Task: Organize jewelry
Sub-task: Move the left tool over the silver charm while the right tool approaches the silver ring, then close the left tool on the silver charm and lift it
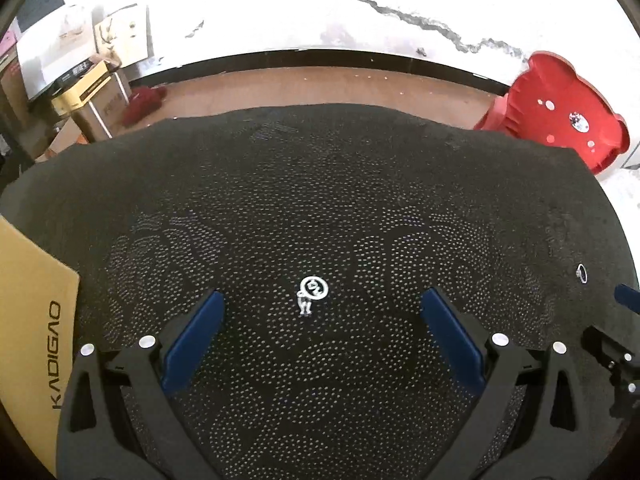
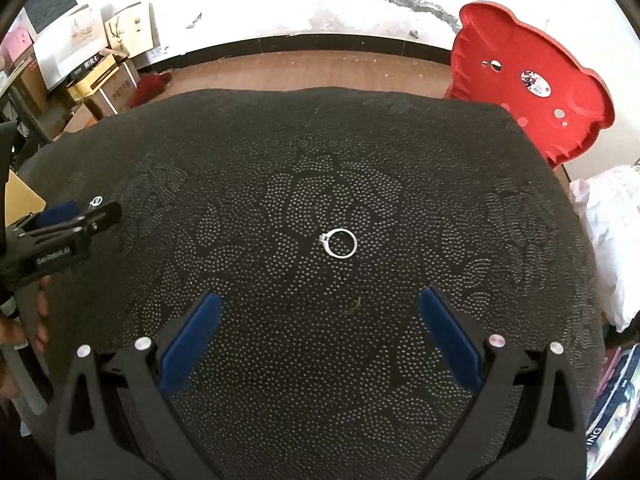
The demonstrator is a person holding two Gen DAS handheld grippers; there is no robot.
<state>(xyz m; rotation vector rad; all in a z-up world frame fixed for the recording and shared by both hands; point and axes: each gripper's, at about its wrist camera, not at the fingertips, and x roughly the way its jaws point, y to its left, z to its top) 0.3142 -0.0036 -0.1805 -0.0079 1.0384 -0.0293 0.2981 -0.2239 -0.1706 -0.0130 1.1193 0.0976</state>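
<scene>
L gripper (image 1: 322, 300): fingers spread wide, nothing between the pads, hovering over the dark dotted cloth (image 1: 320, 184) on the worktop. Small silver charm (image 1: 312, 293), a round loop w/ a little dangle, lies on the cloth centred between L fingers, just ahead of the tips, not touched. R gripper (image 2: 320, 300): fingers also spread, empty. Silver ring (image 2: 340, 243) w/ a small stone lies flat on the cloth ahead of R tips, apart from them. Charm and ring well apart. Kraft box (image 1: 32, 312) at cloth's left edge. Red plastic stool (image 2: 528, 80) behind the worktop, tipped on its side.
</scene>
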